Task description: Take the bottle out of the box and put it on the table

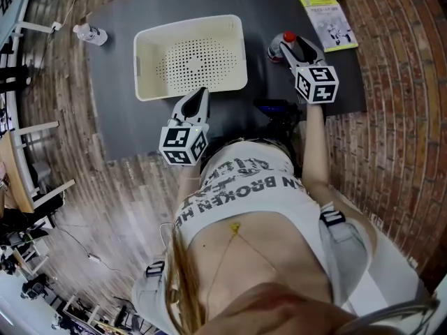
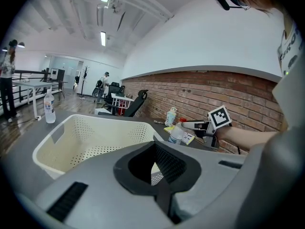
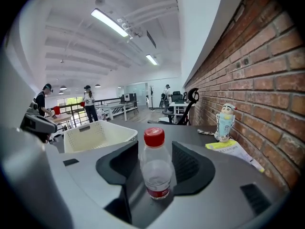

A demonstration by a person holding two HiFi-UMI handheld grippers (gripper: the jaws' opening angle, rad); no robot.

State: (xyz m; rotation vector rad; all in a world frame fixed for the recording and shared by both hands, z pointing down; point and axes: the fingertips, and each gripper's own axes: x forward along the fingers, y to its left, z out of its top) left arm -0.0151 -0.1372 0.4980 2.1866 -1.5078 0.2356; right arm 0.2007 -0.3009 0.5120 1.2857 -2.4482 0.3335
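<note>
A clear plastic bottle (image 3: 153, 168) with a red cap stands upright on the dark table (image 1: 126, 75), to the right of the white perforated box (image 1: 188, 26). My right gripper (image 1: 292, 44) is open around the bottle (image 1: 276, 49), with a thin gap between each pad and its sides. The box (image 2: 95, 120) looks empty. My left gripper (image 1: 201, 93) is shut on nothing and hovers at the box's near rim. From the left gripper view, the bottle (image 2: 176, 135) and the right gripper (image 2: 190, 125) show beyond the box's right corner.
A second clear bottle (image 1: 91, 33) stands at the table's far left edge. A yellow-green booklet (image 1: 328, 21) and a small figurine (image 3: 225, 122) lie at the far right by the brick wall (image 3: 267, 80). People and office chairs are far off in the room.
</note>
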